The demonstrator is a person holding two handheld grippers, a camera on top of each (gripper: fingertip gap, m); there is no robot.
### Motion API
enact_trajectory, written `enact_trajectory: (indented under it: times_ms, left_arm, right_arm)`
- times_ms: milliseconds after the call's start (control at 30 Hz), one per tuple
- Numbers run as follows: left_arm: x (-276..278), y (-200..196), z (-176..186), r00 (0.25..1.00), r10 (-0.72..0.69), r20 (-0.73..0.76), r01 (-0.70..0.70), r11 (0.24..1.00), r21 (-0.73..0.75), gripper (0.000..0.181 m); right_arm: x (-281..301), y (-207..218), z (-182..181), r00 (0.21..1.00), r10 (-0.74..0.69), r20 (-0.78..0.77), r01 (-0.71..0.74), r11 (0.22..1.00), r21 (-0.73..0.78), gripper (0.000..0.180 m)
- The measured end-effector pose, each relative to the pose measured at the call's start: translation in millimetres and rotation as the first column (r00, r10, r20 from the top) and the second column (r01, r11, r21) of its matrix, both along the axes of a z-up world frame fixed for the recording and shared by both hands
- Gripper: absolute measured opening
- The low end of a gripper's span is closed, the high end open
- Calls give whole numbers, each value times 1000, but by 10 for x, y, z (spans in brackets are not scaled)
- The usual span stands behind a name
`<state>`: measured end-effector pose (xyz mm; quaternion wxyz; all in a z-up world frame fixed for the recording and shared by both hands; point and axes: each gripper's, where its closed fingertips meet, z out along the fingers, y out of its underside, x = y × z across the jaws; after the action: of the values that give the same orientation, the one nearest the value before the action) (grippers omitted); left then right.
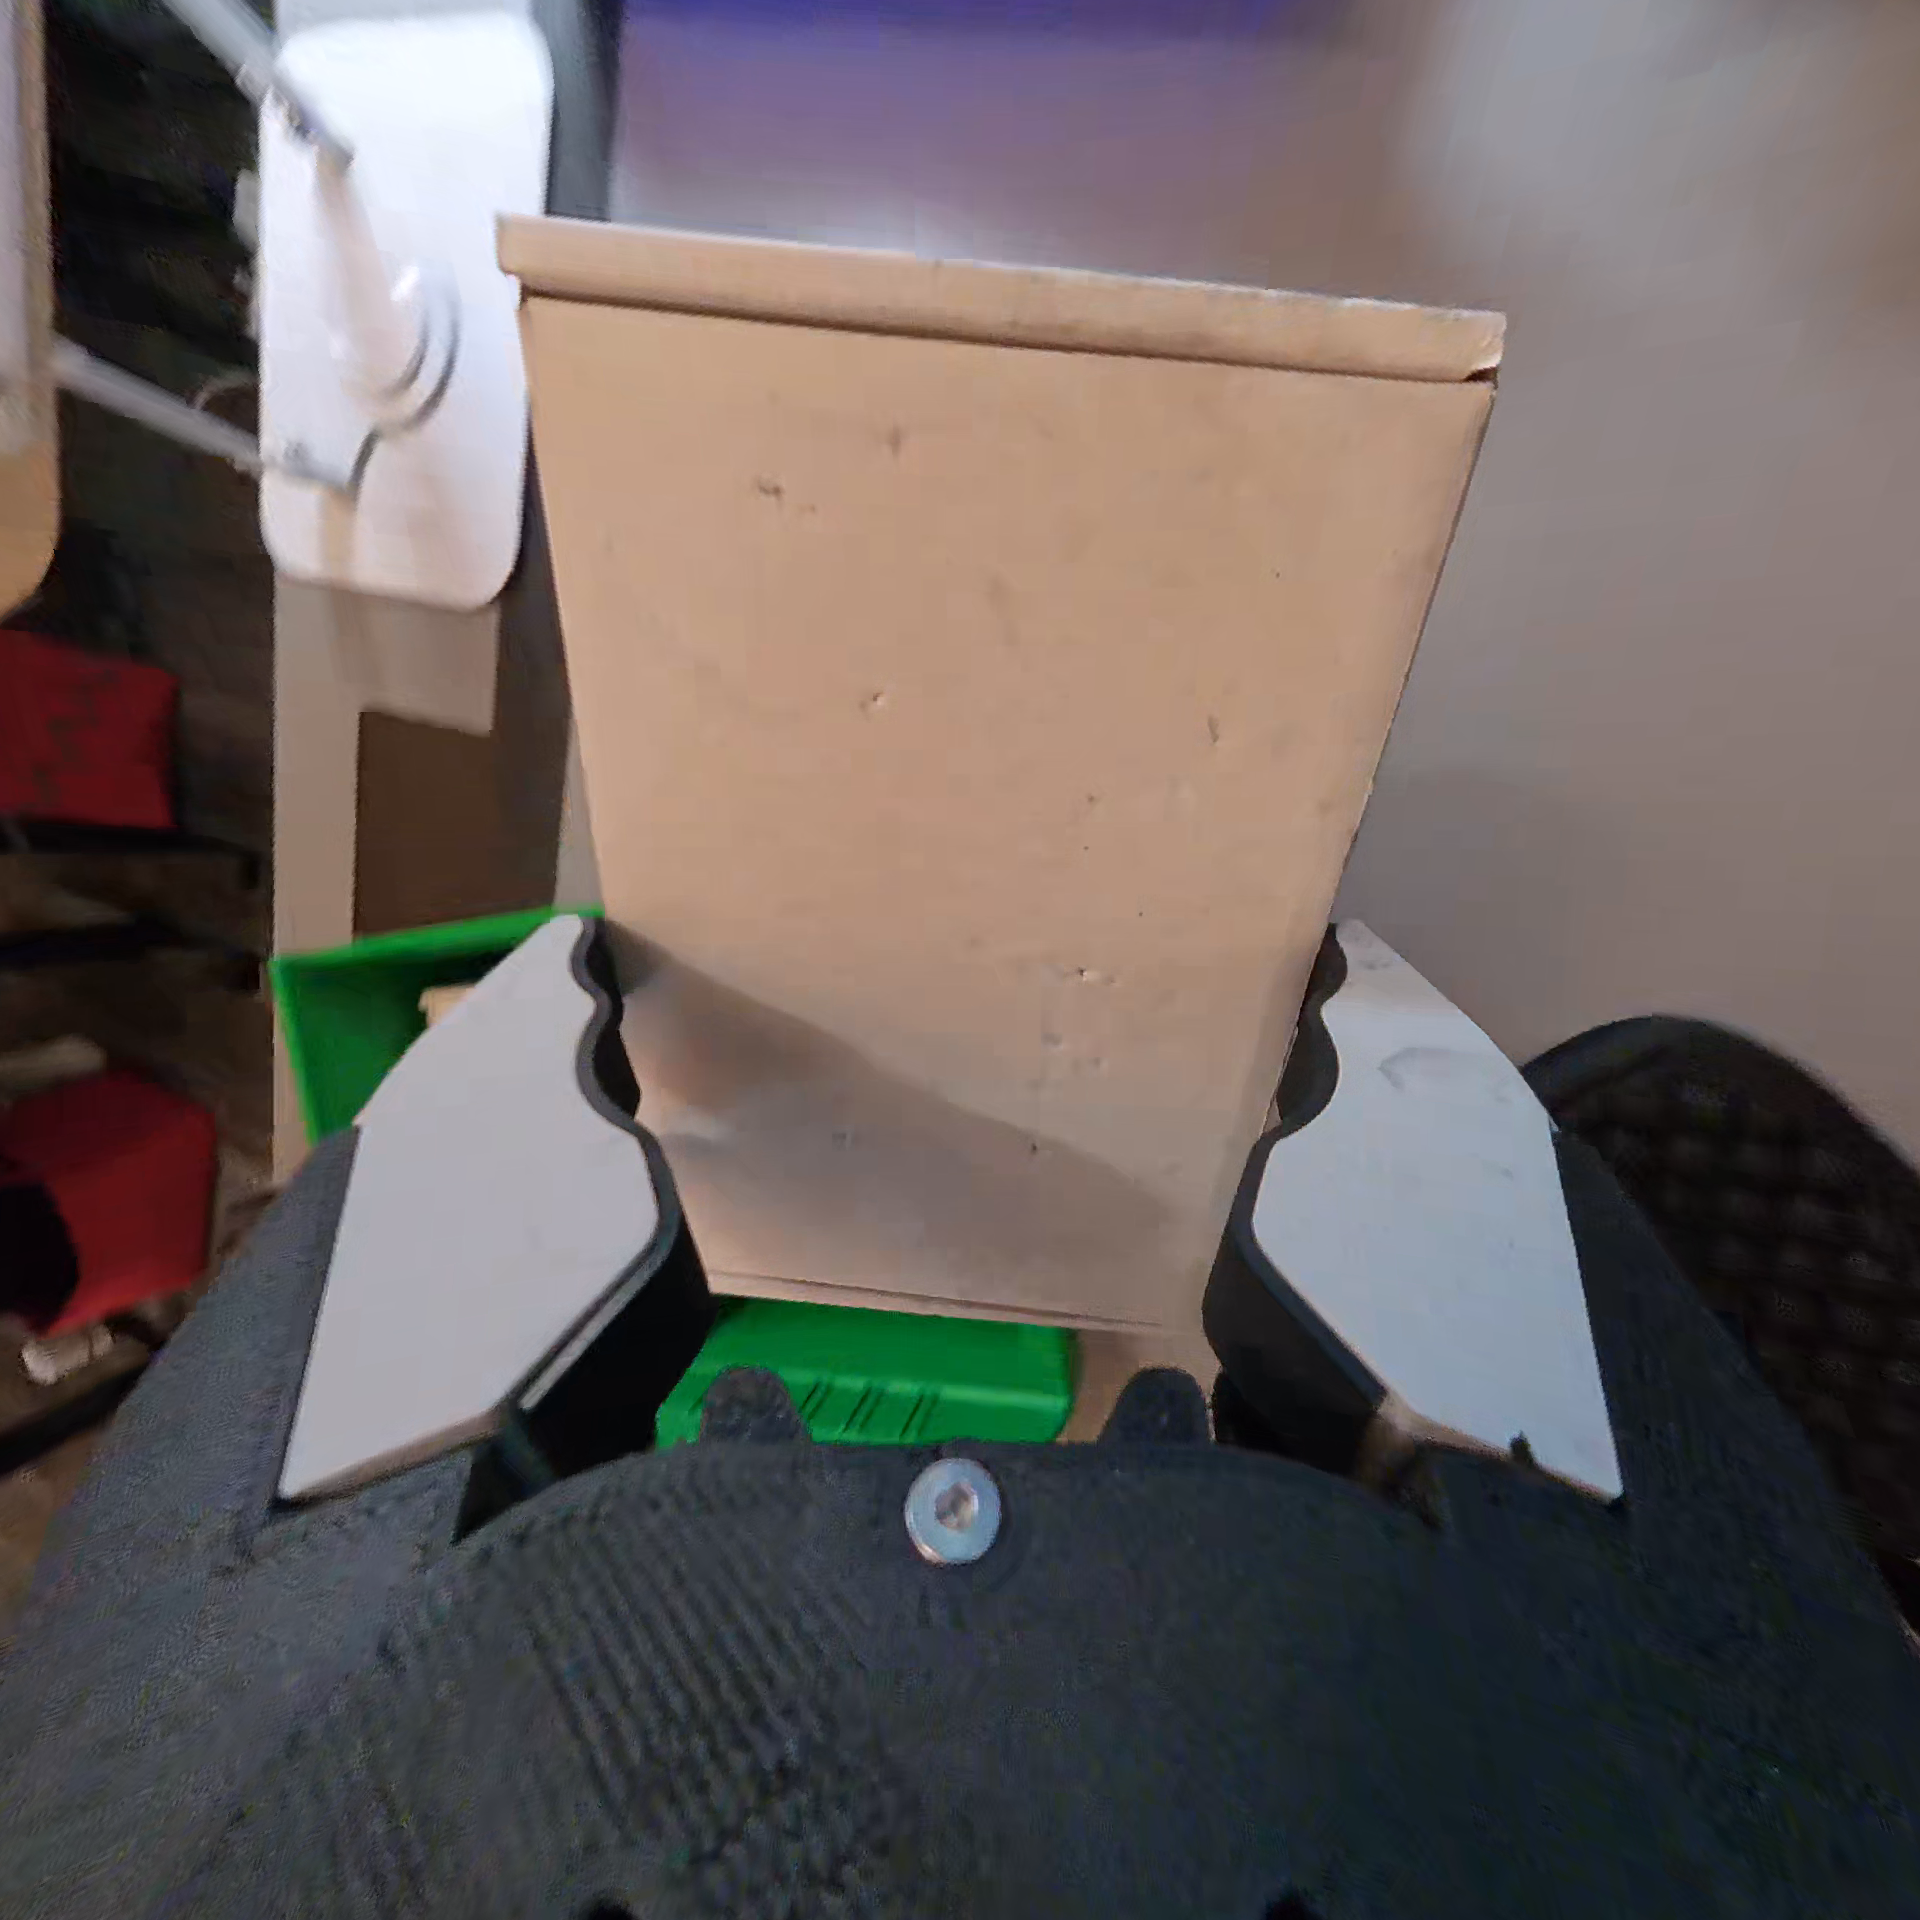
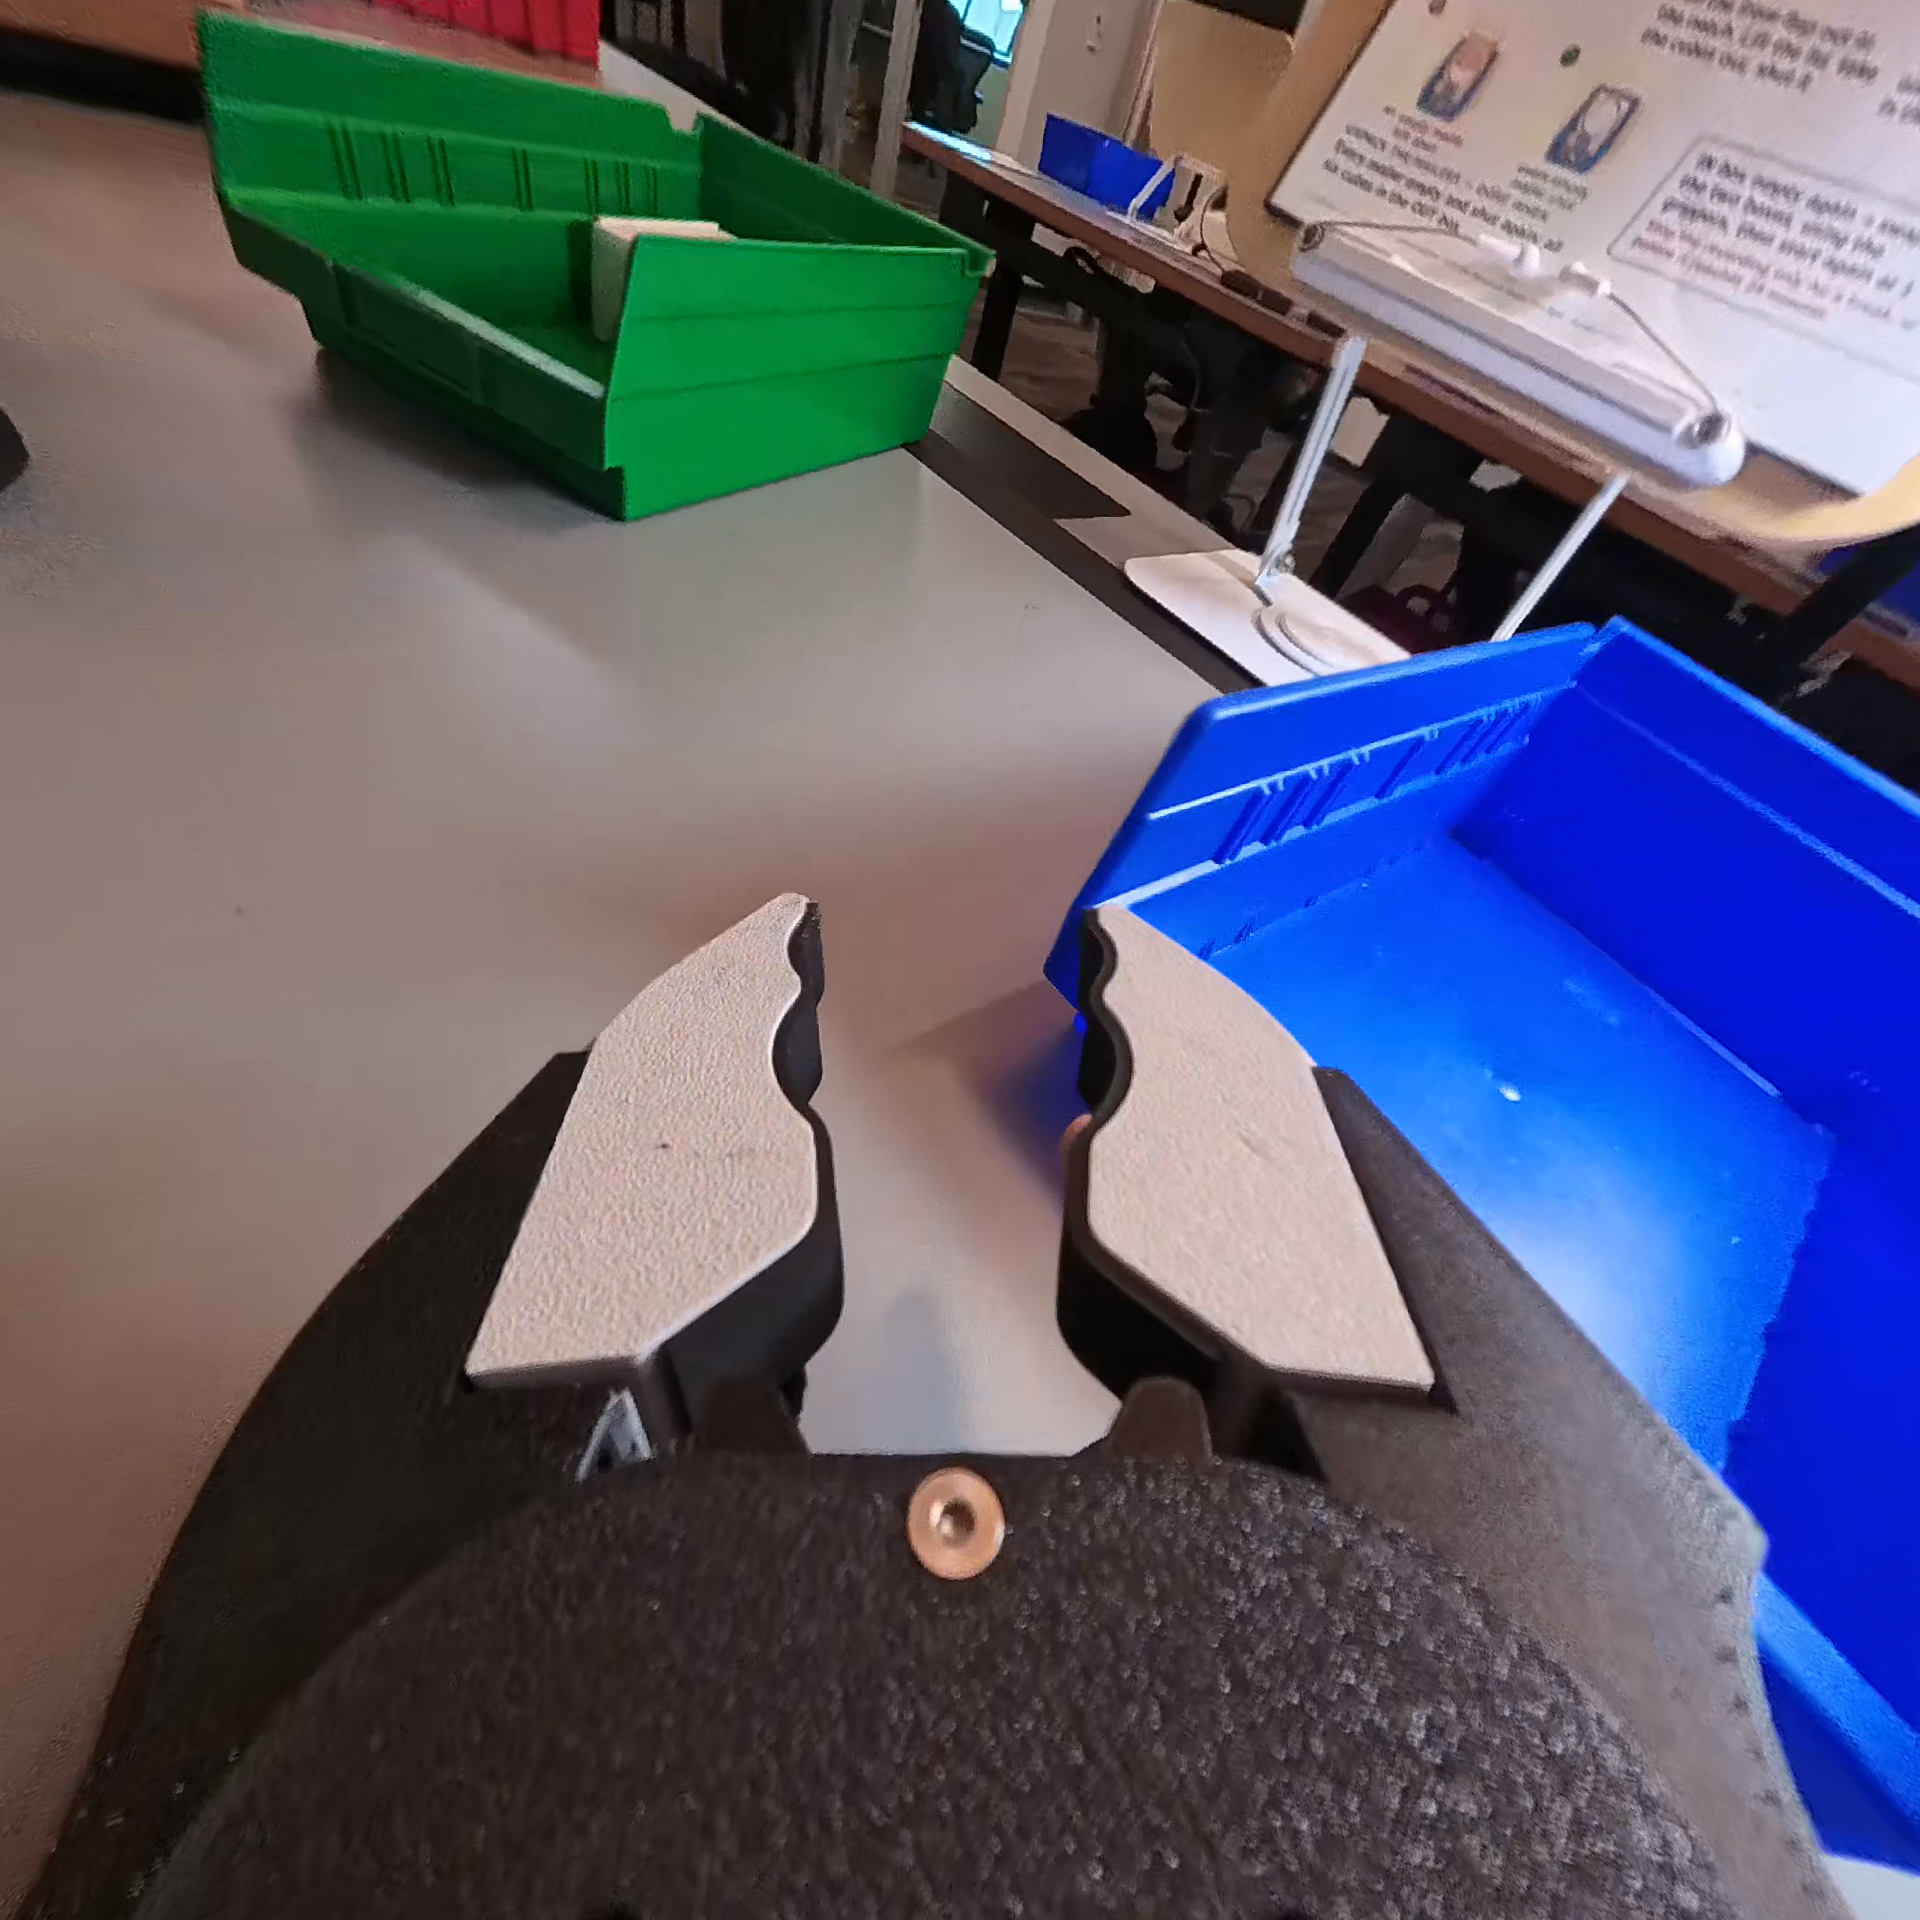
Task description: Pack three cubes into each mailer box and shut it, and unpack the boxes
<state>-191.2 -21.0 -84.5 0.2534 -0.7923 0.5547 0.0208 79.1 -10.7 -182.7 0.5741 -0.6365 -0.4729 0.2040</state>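
Observation:
In the left wrist view my left gripper (image 1: 961,935) is shut on a closed brown cardboard mailer box (image 1: 987,727), gripping its two sides and holding it in the air above a green bin (image 1: 343,997). In the right wrist view my right gripper (image 2: 948,914) is open and empty, low over the grey table (image 2: 468,779), right beside the near corner of an empty blue bin (image 2: 1558,1039). The green bin (image 2: 540,281) stands farther back on the left with a pale cardboard piece (image 2: 634,255) inside it. No cubes show in either view.
A white stand with an instruction sheet (image 2: 1507,343) rests at the table's far edge behind the blue bin. Another table (image 2: 1195,270) and chairs stand beyond. A black mesh chair (image 1: 1745,1195) and red items (image 1: 83,727) lie around the left gripper. The tips of one gripper are about 30 cm away from the tips of the other.

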Motion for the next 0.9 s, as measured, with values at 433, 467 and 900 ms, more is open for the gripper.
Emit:
enact_trajectory:
  times_ms: [433, 467, 900]
  left_arm:
    - [1677, -602, -1087, 988, -146, 47, 153, 956, -251, 122]
    - [1693, -596, -1166, 990, -133, 50, 142, 949, -283, 123]
    - [1745, -544, -1407, 993, -78, 93, 114, 860, -497, 122]
  right_arm:
    - [-258, -383, -137, 969, 105, 223, -161, 955, 250, 77]
    - [-257, -408, -181, 959, 105, 262, -178, 945, 274, 79]
    - [-380, -610, -301, 879, 17, 476, -305, 787, 536, 93]
